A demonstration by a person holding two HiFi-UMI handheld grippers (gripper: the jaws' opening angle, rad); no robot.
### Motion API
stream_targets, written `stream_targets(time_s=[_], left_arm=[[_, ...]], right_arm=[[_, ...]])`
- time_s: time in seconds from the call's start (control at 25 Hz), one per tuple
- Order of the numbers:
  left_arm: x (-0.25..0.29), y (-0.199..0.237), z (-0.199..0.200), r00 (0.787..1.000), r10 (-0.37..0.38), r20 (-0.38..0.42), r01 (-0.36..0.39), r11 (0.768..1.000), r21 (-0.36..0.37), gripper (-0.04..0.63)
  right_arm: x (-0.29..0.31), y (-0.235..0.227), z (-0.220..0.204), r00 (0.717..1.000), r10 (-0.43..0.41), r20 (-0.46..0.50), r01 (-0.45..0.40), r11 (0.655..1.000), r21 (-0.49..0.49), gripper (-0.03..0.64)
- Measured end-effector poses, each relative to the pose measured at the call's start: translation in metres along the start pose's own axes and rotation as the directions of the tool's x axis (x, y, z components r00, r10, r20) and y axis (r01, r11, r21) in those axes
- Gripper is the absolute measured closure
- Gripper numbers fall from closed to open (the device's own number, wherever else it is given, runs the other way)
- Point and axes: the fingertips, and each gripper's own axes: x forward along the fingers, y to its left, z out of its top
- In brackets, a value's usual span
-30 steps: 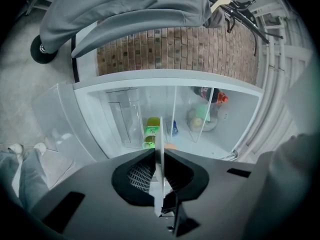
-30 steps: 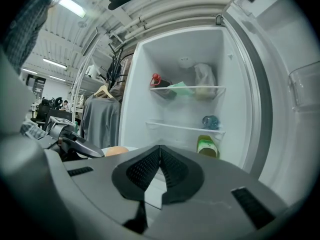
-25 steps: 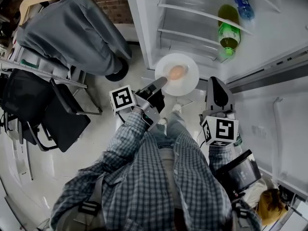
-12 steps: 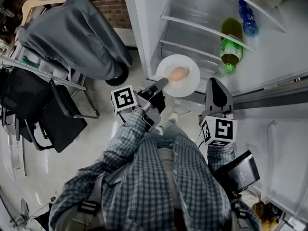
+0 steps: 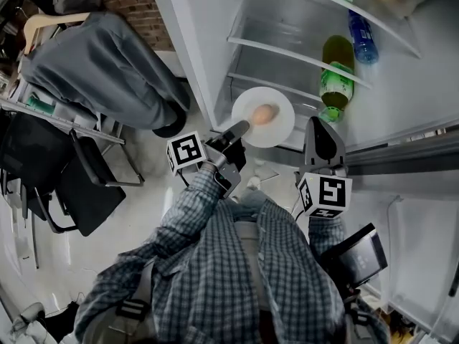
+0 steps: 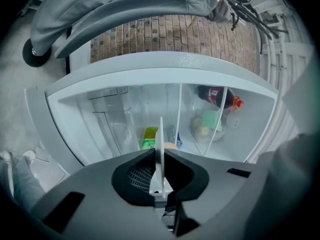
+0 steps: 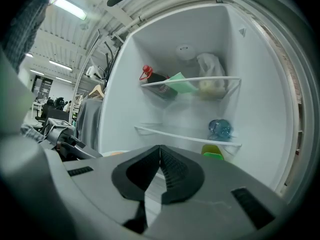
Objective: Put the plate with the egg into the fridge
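A white plate (image 5: 275, 126) with a brown egg (image 5: 262, 114) on it hangs level in front of the open fridge (image 5: 373, 84), at the height of its lower shelf. My left gripper (image 5: 241, 127) is shut on the plate's near-left rim; in the left gripper view the plate (image 6: 161, 149) shows edge-on between the jaws, with the egg (image 6: 170, 146) just behind. My right gripper (image 5: 320, 137) sits to the right of the plate, jaws shut and empty, pointing into the fridge; the right gripper view shows its closed tips (image 7: 160, 153).
A green bottle (image 5: 334, 70) and a blue-capped bottle (image 5: 360, 21) lie on the fridge shelves, with bagged food (image 7: 208, 79) and a dark bottle (image 7: 157, 80) on the shelf above. A grey jacket over a chair (image 5: 100, 56) and black chairs (image 5: 64, 170) stand to the left.
The plate with the egg has moved slightly forward toward the fridge opening, still held by the left gripper. The right gripper keeps its place beside it.
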Motion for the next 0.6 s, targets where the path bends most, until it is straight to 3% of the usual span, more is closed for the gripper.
stream_targets(time_s=[0.32, 0.6], left_arm=[[0.031, 0.015, -0.002, 0.998, 0.058, -0.019, -0.057, 0.997, 0.049, 0.558], [0.059, 0.031, 0.002, 0.995, 0.096, 0.011, -0.096, 0.995, 0.034, 0.558]], right_arm=[[0.008, -0.023, 0.002, 1.0, -0.024, -0.003, 0.024, 1.0, 0.002, 0.611], [0.012, -0.039, 0.001, 0.999, -0.042, -0.011, 0.042, 0.999, -0.005, 0.611]])
